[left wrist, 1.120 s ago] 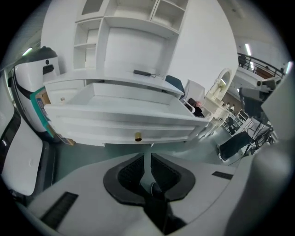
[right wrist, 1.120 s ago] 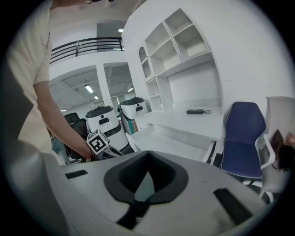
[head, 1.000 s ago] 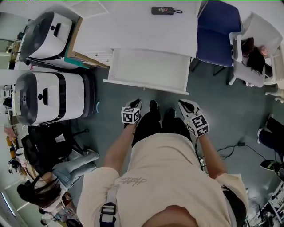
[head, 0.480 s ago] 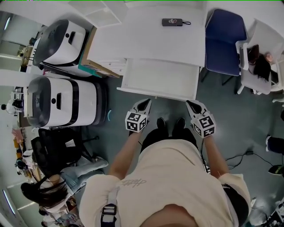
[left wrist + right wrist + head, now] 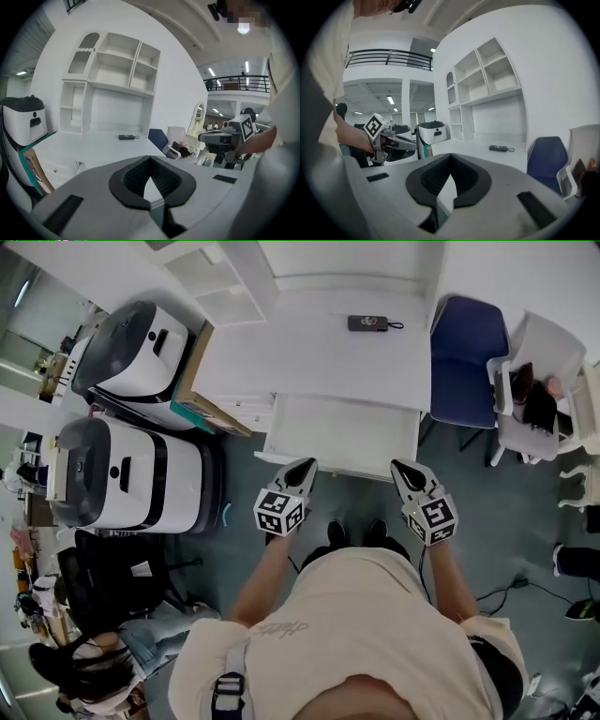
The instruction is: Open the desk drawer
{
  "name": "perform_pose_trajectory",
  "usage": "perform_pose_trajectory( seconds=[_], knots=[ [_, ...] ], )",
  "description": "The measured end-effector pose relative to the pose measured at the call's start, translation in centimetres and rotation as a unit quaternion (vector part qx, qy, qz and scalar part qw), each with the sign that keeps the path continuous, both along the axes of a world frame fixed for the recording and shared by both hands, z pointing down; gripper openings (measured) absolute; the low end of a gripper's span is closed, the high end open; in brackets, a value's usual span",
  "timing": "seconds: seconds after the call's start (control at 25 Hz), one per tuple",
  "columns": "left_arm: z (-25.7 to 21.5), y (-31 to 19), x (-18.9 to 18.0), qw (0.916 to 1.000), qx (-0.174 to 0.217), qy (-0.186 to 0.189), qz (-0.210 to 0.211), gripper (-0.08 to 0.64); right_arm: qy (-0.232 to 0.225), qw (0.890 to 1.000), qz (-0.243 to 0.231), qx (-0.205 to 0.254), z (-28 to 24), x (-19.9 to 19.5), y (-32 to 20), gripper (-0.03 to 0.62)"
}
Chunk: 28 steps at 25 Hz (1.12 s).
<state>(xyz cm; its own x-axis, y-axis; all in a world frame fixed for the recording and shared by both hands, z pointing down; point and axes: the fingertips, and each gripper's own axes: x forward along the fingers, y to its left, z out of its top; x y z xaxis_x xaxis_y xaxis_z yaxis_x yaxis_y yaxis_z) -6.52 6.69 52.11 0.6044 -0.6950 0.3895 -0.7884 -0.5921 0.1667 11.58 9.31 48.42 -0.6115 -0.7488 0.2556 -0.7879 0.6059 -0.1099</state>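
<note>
Head view: the desk drawer (image 5: pixel 342 432) stands pulled out from under the white desk (image 5: pixel 319 362), its tray bare. The left gripper (image 5: pixel 302 465) and right gripper (image 5: pixel 401 468) are held side by side, well apart, their tips over the drawer's front edge and pointing at it; whether either touches it cannot be told. Each gripper's own view shows its jaws together with nothing between them. A small black device (image 5: pixel 367 323) lies on the desk's far side.
</note>
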Motion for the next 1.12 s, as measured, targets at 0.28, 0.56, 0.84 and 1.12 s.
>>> perform_pose_trajectory(
  seconds=[0.28, 0.56, 0.84, 1.12],
  knots=[
    [-5.0, -1.6, -1.1, 0.9982, 0.058, 0.015, 0.005, 0.005, -0.004, 0.999, 0.008, 0.052, -6.3, -1.5, -0.8, -0.006],
    [-10.2, -4.4, -2.3, 0.9936, 0.111, 0.019, -0.004, 0.005, -0.006, 0.997, -0.006, 0.076, -10.1, -3.2, -1.8, -0.006],
    [-14.6, -5.3, -2.7, 0.9908, 0.132, 0.030, 0.004, 0.005, 0.031, 0.994, -0.020, 0.103, -11.4, -4.8, -3.6, -0.006],
    [-15.9, -4.7, -3.1, 0.9901, 0.140, 0.006, 0.004, 0.005, 0.011, 0.993, -0.015, 0.117, -13.1, -4.8, -4.0, -0.006]
  ],
)
